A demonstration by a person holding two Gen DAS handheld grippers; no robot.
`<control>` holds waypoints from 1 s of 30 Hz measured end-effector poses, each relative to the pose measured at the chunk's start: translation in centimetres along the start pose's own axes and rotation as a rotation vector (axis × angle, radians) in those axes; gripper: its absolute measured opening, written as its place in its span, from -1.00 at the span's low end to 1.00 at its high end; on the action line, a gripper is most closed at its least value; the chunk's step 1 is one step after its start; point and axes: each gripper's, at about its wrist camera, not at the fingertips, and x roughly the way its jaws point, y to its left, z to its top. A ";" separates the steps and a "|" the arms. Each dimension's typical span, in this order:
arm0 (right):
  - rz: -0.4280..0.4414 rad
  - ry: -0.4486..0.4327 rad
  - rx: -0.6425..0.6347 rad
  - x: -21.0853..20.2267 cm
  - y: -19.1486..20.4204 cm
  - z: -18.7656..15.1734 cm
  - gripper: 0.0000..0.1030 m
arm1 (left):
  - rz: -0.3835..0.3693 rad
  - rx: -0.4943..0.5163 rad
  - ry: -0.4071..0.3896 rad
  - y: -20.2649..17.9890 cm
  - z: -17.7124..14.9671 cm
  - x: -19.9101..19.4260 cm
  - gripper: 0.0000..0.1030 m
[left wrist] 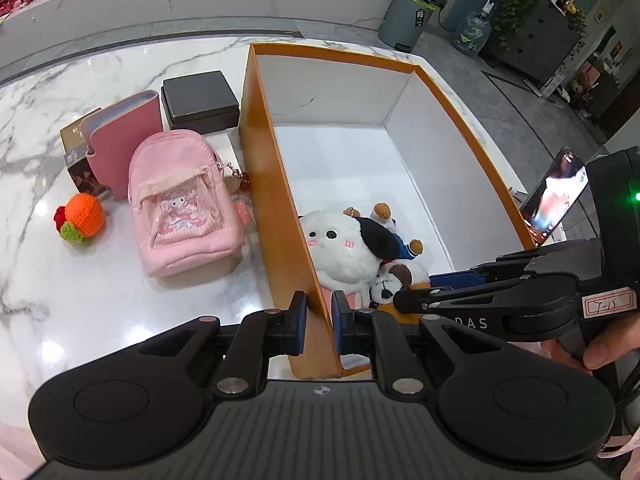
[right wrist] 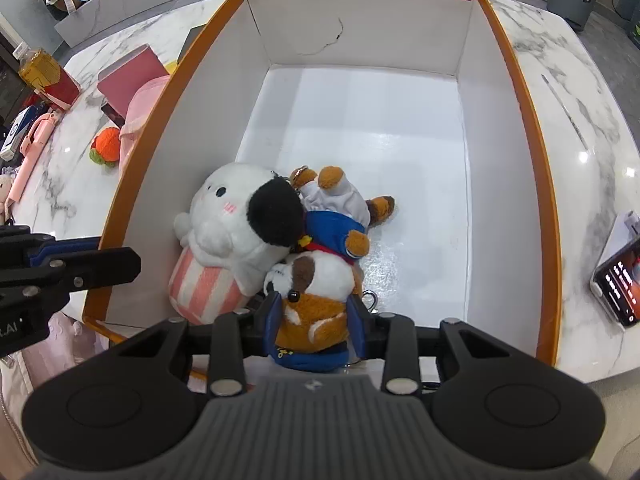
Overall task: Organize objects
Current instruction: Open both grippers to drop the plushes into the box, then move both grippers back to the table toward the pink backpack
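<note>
Two grippers are working one big orange box [right wrist: 516, 64], and it fills nearly everything ahead of my right gripper [right wrist: 314, 312]. Judging by the toys already lying inside, I'm in the placing step: the soft toys go in first, the table items wait.

My left gripper [left wrist: 319, 322] sits astride the box's near side wall, one finger outside, one inside, the gap narrow. Whether it actually pinches the wall I cannot tell; it looks like it steadies the box.

Just ahead of my right fingers lies the white round plush [right wrist: 224, 216] with its striped pink base, tucked into the near left corner. Leaning on it, a little beyond, is the blue-shirted bear [right wrist: 340, 220].

Between my right fingers is the brown-and-white dog plush [right wrist: 316, 292], held snugly at the box's near end, its head resting against the other toys.

Next, I reckon, comes spreading the fingers so the dog settles beside the pile, then lifting straight up clear of the rim.

Beyond my left gripper, outside the box, wait the pink backpack [left wrist: 182, 204], pink folder [left wrist: 120, 136], black box [left wrist: 200, 98] and crochet orange [left wrist: 82, 216].

Hard to read: the dog's lower half is hidden behind my gripper body, and a metal ring by my right finger could belong to either toy.
</note>
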 end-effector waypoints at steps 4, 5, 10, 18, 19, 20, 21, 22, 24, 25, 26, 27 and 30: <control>-0.013 -0.006 0.001 -0.1 0.2 0.0 -0.25 | -0.009 0.009 -0.008 0.1 -0.2 -0.2 -0.69; -0.019 -0.008 -0.001 -0.1 0.3 0.0 -0.24 | -0.018 0.014 -0.011 0.0 -0.2 -0.3 -0.68; -0.065 -0.052 -0.048 -1.2 1.0 -0.2 -0.18 | -0.071 0.010 -0.057 0.5 -0.5 -1.8 -0.64; -0.088 -0.247 -0.154 -4.3 3.0 -1.2 -0.06 | -0.114 0.036 -0.123 1.8 -1.1 -4.7 -0.62; -0.074 -0.278 -0.170 -4.7 3.3 -1.2 -0.06 | -0.098 0.043 -0.133 2.2 -1.2 -5.0 -0.61; -0.069 -0.294 -0.183 -5.0 3.7 -1.2 -0.06 | -0.075 0.048 -0.144 2.6 -1.4 -5.3 -0.61; -0.061 -0.312 -0.194 -5.2 4.0 -1.2 -0.05 | -0.051 0.054 -0.155 3.1 -1.5 -5.6 -0.61; -0.047 -0.333 -0.205 -5.5 4.4 -1.1 -0.03 | -0.034 0.059 -0.165 3.6 -1.7 -5.8 -0.60; -0.009 -0.346 -0.221 -5.9 5.4 -0.7 -0.03 | -0.015 0.058 -0.176 5.1 -1.8 -6.3 -0.60; 0.016 -0.348 -0.218 -6.0 5.8 -0.3 -0.04 | -0.011 0.046 -0.176 5.9 -1.7 -6.5 -0.60; 0.036 -0.351 -0.216 -6.1 6.2 0.0 -0.04 | -0.010 0.030 -0.170 6.7 -1.5 -6.7 -0.60; 0.057 -0.353 -0.216 -6.2 6.7 0.3 -0.04 | -0.016 0.019 -0.168 7.5 -1.4 -6.7 -0.60; 0.095 -0.355 -0.236 -6.1 8.3 1.2 -0.19 | -0.031 -0.010 -0.195 9.3 -0.8 -6.8 -0.50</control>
